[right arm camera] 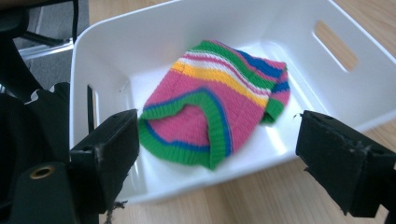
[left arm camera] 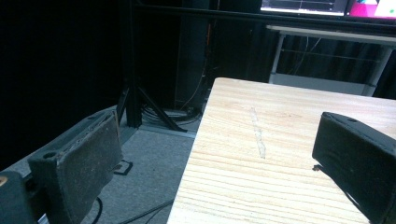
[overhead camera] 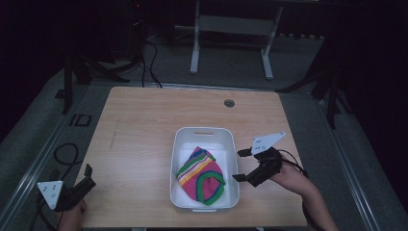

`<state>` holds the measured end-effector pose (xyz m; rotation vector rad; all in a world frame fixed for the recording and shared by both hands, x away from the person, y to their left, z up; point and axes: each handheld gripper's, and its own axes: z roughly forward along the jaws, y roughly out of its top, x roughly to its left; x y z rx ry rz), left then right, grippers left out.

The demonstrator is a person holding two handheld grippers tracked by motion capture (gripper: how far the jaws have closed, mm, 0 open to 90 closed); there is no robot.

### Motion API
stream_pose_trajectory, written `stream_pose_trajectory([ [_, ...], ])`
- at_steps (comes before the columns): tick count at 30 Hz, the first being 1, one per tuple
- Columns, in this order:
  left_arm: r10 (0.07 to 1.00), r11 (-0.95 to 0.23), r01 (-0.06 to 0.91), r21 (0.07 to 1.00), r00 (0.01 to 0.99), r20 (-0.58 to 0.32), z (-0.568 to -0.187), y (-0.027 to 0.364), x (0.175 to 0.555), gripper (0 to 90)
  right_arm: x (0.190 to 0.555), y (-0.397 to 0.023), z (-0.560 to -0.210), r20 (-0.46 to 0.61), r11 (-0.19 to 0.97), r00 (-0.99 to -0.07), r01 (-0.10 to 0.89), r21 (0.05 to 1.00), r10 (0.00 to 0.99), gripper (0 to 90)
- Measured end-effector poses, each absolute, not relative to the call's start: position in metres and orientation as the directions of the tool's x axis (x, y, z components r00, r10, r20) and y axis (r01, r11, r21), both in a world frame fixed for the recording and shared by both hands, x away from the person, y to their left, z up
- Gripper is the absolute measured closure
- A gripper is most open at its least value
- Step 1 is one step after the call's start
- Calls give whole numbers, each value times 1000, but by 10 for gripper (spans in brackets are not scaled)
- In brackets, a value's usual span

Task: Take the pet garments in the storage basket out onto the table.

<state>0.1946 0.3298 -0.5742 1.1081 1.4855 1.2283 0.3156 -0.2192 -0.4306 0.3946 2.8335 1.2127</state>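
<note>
Striped knit (overhead camera: 202, 174) in white bin (overhead camera: 179, 144) — both grippers (overhead camera: 243, 166) (overhead camera: 86, 179) spread wide, empty, apart.

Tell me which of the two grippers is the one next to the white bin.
The right gripper: it sits open just off the white bin's right wall, facing the striped knit piece. The left gripper hangs open at the table's near-left corner, far away.

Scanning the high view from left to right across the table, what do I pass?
Left gripper → bare wooden table → white bin → striped knit cloth inside it → right gripper, jaws open beside the bin.
</note>
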Motion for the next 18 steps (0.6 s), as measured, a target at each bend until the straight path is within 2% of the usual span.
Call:
stream_pose_trajectory([
  [6, 974, 114, 97, 989, -205, -92, -574, 330, 195, 19, 320, -187, -436, 61, 700, -975, 195, 687, 212, 126],
  [18, 975, 114, 97, 989, -201, -92, -574, 330, 195, 19, 334, -126, -456, 62, 761, -972, 218, 611, 228, 117],
])
